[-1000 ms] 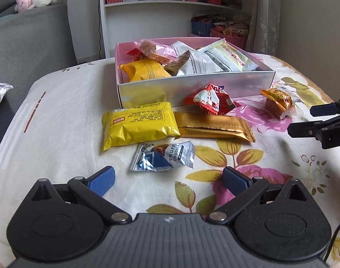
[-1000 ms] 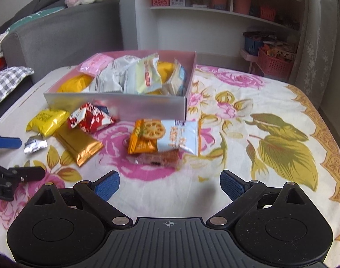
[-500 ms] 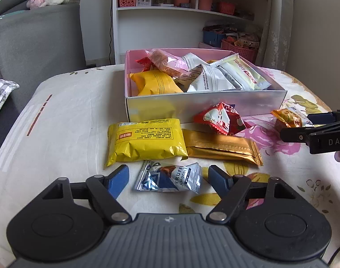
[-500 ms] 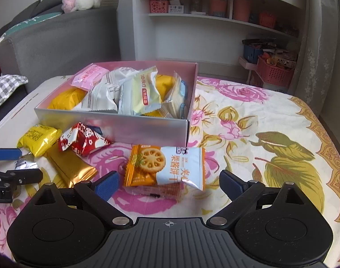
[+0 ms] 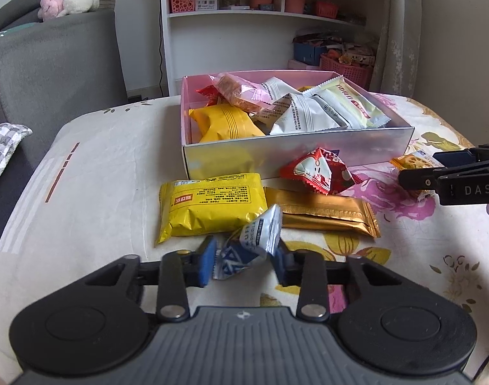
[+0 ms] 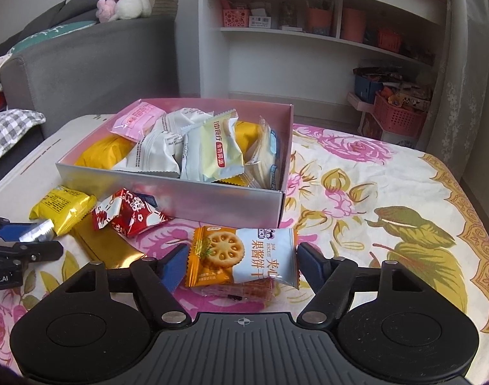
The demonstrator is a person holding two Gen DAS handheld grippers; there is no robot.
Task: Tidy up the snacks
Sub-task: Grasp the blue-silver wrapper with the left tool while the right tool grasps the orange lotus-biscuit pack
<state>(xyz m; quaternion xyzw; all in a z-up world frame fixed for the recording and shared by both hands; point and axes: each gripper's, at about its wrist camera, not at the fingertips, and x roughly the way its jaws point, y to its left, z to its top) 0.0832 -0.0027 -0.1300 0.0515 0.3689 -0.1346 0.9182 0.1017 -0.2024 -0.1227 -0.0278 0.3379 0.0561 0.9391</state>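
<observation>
Left hand-held gripper (image 5: 243, 261) has just closed on a crumpled blue foil snack (image 5: 249, 245) beside the box (image 5: 295, 157); right hand-held gripper (image 6: 241, 263), closing, brackets a biscuit packet (image 6: 244, 256); slick foil could slip free

Light: soft daylight, evenly bright | Glare: sheen on silver box wall (image 5: 295, 154) | Shadows: faint, diffuse | Focus: sharp centre, mild softness outward | Distortion: strong fisheye bowing, dark vignetted corners
</observation>
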